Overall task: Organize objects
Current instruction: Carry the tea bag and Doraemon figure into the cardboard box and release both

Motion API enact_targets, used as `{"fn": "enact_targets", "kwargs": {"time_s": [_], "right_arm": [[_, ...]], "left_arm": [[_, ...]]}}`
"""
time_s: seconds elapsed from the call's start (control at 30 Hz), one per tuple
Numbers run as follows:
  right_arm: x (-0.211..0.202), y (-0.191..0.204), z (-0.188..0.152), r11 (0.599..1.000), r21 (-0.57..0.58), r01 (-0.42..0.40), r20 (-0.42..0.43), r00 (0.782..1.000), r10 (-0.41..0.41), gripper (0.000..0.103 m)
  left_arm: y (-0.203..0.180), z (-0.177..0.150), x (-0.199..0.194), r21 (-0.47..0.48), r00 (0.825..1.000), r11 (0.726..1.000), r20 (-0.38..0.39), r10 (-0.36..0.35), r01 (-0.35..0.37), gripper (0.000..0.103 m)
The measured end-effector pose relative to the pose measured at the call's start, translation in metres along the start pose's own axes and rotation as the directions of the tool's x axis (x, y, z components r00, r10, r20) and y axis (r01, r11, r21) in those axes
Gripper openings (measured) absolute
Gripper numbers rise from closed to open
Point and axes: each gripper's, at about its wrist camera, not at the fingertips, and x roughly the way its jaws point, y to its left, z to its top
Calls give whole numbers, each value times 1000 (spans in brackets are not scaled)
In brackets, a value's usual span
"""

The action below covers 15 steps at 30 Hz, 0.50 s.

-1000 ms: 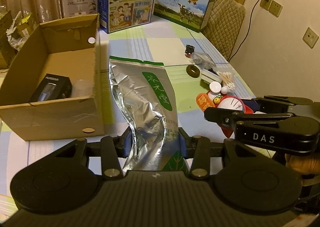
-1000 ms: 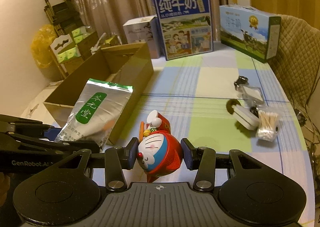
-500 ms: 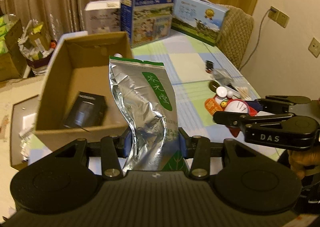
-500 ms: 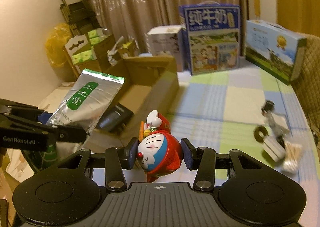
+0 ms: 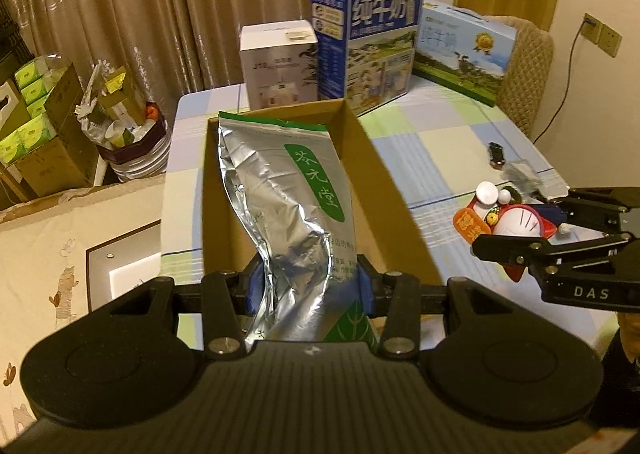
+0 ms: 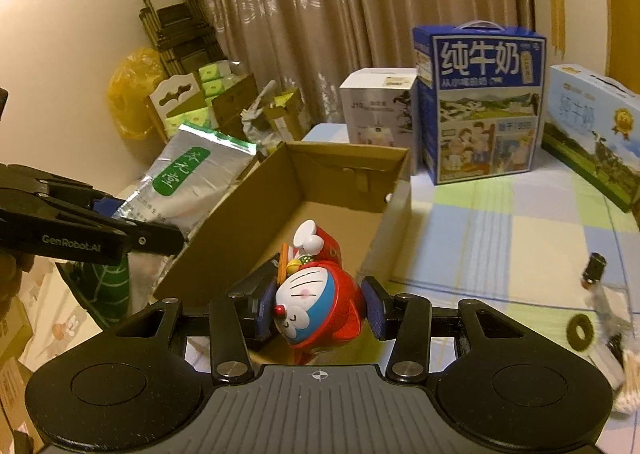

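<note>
Far edge of table: tall blue milk carton with white Chinese lettering standing upright, small white cardboard box just left of it.
Far right: long pale-blue gift carton with a cow picture, and behind it a quilted tan chair back.
Underfoot for all of it: checked pastel tablecloth.
Backdrop: brown patterned curtains right across the far wall.
Off the table, left: green tissue packs in open cartons, a stuffed round bin, a yellow plastic bag by a dark folded rack.
Right wall: beige socket with a black cord.
</note>
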Motion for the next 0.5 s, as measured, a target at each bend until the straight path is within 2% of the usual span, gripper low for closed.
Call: {"fn": "enact_targets", "kwargs": {"time_s": [0.23,0.5], "right_arm": [[21,4,9,1000,1,-7,-11,1000,7,43],[40,5,10,1000,12,-10,-33,999,11,43]], "left_arm": [[20,10,20,-7,1000,1000,-18,-7,7,39],[25,15,41,10,999,1000,-36,-15,15,39]]}}
